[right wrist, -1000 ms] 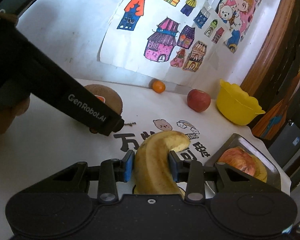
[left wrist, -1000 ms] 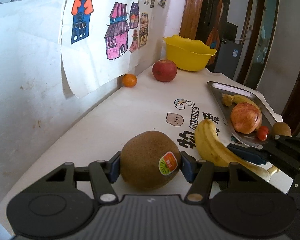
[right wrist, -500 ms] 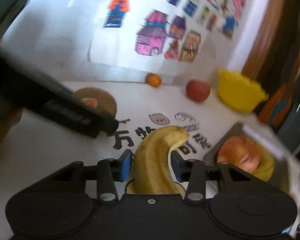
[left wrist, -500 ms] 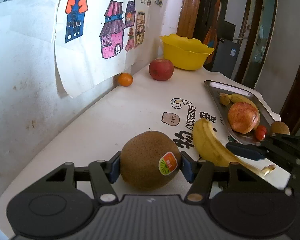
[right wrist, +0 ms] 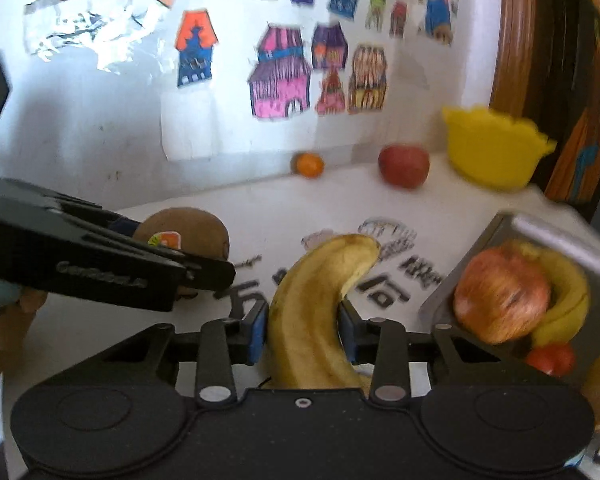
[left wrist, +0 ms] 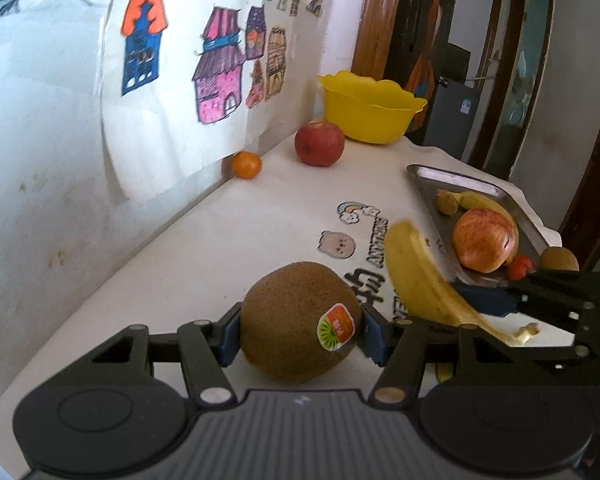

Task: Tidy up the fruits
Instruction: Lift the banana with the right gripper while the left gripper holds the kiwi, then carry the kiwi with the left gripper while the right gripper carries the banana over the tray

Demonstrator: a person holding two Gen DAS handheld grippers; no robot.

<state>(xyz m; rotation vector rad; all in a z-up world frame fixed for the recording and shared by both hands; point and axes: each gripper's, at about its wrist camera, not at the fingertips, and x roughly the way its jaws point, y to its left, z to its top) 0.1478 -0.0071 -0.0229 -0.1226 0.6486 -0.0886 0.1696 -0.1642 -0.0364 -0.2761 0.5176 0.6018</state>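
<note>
White table (left wrist: 204, 240), kiwi (left wrist: 300, 320) gripped, banana (right wrist: 312, 312) gripped

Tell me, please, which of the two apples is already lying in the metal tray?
The paler, yellow-streaked apple lies in the metal tray against a banana; the darker red apple sits on the table beside the yellow bowl.

brown kiwi (left wrist: 300, 322) gripped; yellow banana (right wrist: 312, 320) gripped
</note>
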